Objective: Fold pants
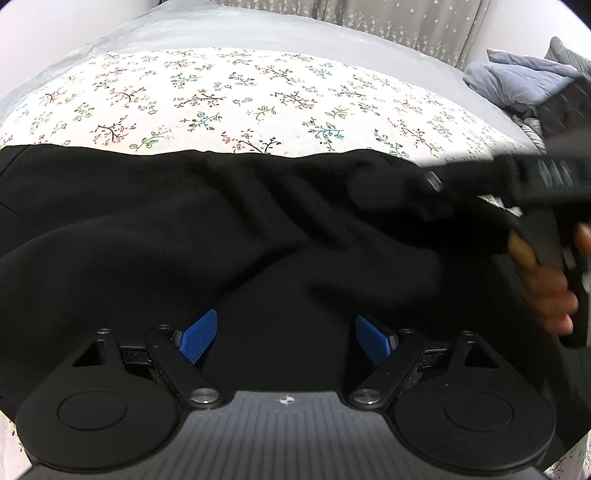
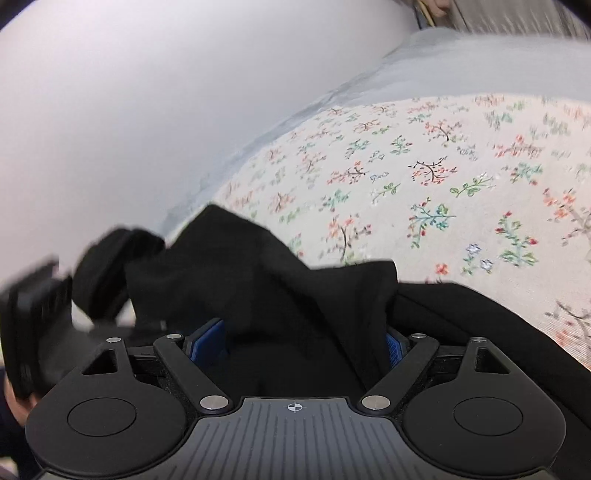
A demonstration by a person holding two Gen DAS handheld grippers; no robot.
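Note:
Black pants (image 1: 221,229) lie spread and wrinkled across the floral bed sheet (image 1: 207,99). My left gripper (image 1: 286,338) is open, its blue pads (image 1: 197,338) wide apart over the black cloth, holding nothing. My right gripper (image 2: 308,343) also has its blue pads (image 2: 208,338) wide apart, with a raised fold of the pants (image 2: 280,280) bunched between and over them; whether it grips the cloth is unclear. The right gripper also shows blurred at the right of the left wrist view (image 1: 524,184), held by a hand. The left gripper shows blurred at the left of the right wrist view (image 2: 40,314).
A grey blanket (image 1: 258,33) lies under the floral sheet. A pile of blue-grey clothes (image 1: 517,79) sits at the far right. A patterned curtain (image 1: 388,18) hangs behind. A white wall (image 2: 147,92) runs along the bed's side.

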